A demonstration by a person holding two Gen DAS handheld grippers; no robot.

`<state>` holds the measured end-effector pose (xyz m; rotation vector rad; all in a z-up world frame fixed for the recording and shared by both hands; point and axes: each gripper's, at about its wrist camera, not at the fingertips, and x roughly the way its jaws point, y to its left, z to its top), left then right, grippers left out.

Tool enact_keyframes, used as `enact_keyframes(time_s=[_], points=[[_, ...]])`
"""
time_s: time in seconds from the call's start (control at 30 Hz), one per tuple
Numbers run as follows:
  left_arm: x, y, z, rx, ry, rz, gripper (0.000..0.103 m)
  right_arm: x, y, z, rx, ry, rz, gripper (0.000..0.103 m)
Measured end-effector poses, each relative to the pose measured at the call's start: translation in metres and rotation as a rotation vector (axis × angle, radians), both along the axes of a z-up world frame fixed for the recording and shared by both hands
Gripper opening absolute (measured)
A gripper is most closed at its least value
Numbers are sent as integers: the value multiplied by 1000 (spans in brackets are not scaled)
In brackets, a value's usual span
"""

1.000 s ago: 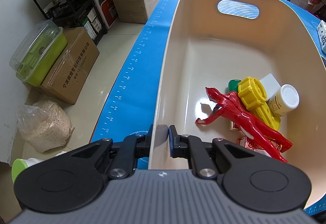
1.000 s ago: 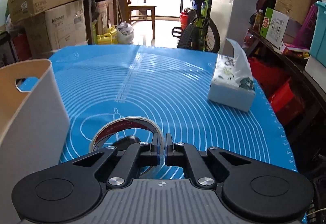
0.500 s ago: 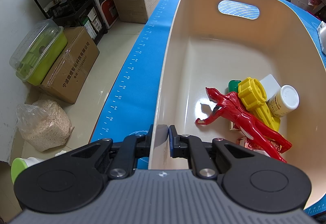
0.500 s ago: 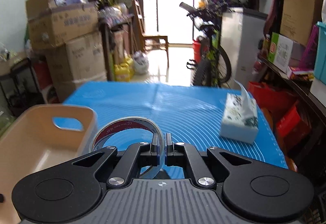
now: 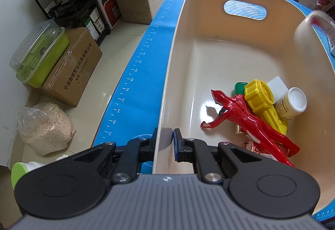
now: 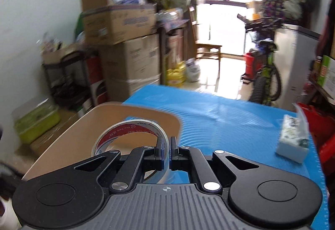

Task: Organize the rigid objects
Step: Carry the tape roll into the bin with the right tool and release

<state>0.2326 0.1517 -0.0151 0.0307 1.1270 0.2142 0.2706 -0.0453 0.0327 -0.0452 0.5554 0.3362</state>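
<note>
My left gripper (image 5: 165, 135) is shut on the near rim of a cream plastic bin (image 5: 234, 56) that stands on the blue mat. In the bin lie a red toy figure (image 5: 247, 119), a yellow toy part (image 5: 259, 98), a green-capped item (image 5: 240, 87), a white block (image 5: 277, 84) and a white-lidded jar (image 5: 293, 102). My right gripper (image 6: 169, 146) is shut on the wall of a clear tape roll (image 6: 129, 131) with a red core, held in the air over the bin's far rim (image 6: 125, 108). The tape roll (image 5: 314, 27) shows blurred at the right edge of the left wrist view.
A tissue pack (image 6: 293, 140) lies on the blue mat (image 6: 230, 117) at the right. Left of the table, on the floor, are cardboard boxes (image 5: 75, 66), a green-lidded container (image 5: 39, 54), a sack of grain (image 5: 44, 127) and a black rack (image 5: 69, 4). A bicycle (image 6: 266, 71) stands beyond.
My right gripper has lifted the tape roll off the mat and swung it left over the bin. The roll now enters the left wrist view. My left gripper has kept still on the rim.
</note>
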Motion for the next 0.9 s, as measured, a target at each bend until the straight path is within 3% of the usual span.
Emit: enact_keyframes(time_s=[0.3, 0.73, 0.8, 0.9], points=[[0, 0, 0, -1, 0, 0, 14, -18, 56, -29, -106, 108, 186, 15], [0, 0, 0, -1, 0, 1, 14, -18, 62, -41, -124, 194, 219, 18], [0, 0, 0, -1, 0, 1, 14, -17, 59, -39, -106, 194, 209, 31], [0, 1, 0, -1, 0, 0, 14, -13, 56, -33, -78, 187, 193, 40]])
